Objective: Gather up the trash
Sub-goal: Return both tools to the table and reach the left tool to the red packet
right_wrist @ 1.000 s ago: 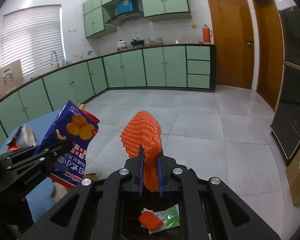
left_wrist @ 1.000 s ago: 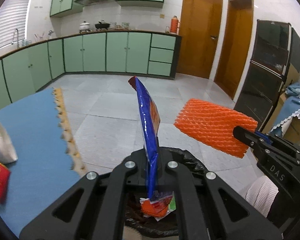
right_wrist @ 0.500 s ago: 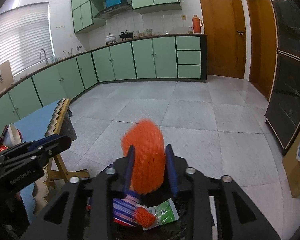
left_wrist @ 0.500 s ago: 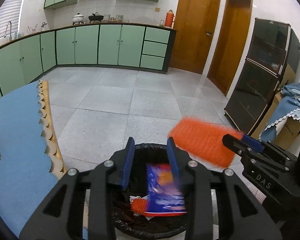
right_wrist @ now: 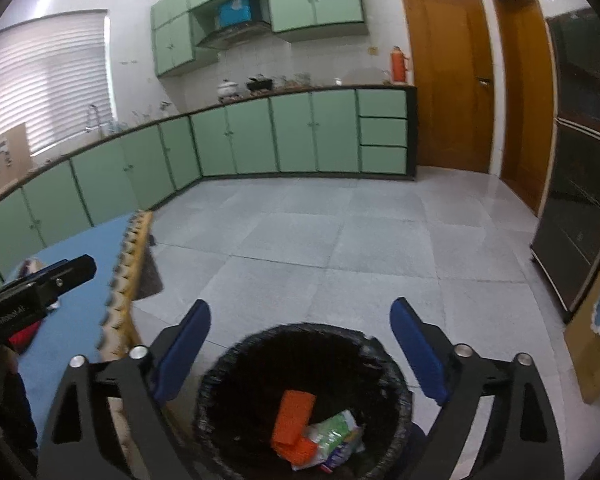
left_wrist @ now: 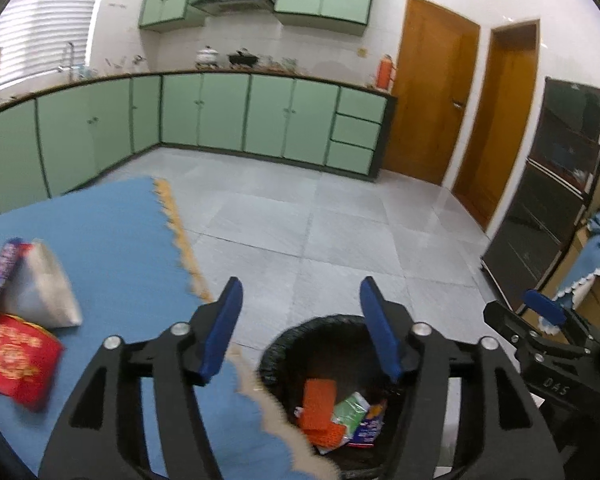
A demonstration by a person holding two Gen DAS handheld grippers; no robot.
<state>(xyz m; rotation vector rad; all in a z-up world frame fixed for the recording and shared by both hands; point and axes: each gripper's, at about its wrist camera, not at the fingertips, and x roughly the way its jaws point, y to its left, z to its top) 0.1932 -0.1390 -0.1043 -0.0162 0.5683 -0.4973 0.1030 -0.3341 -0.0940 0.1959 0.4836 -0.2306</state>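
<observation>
Underfoot, grey floor tiles (right_wrist: 340, 248); green cabinets (right_wrist: 292, 132).

Bin (right_wrist: 228, 364) on floor, just right of worktop (left_wrist: 112, 240) edge. Wrappers (right_wrist: 328, 440) + net sleeve (right_wrist: 294, 416) in bin. Two packets (left_wrist: 16, 356) on worktop, left side.

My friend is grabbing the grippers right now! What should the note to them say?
Left gripper: jaws have just been opening, nothing between them.
Right gripper: jaws have just been opening wide, nothing between them, above the bin.
Done: the orange net and the blue snack bag are in the bin, with a green wrapper.
Left: a red packet and a silvery bag lie on the blue table. Bin those next.
</observation>
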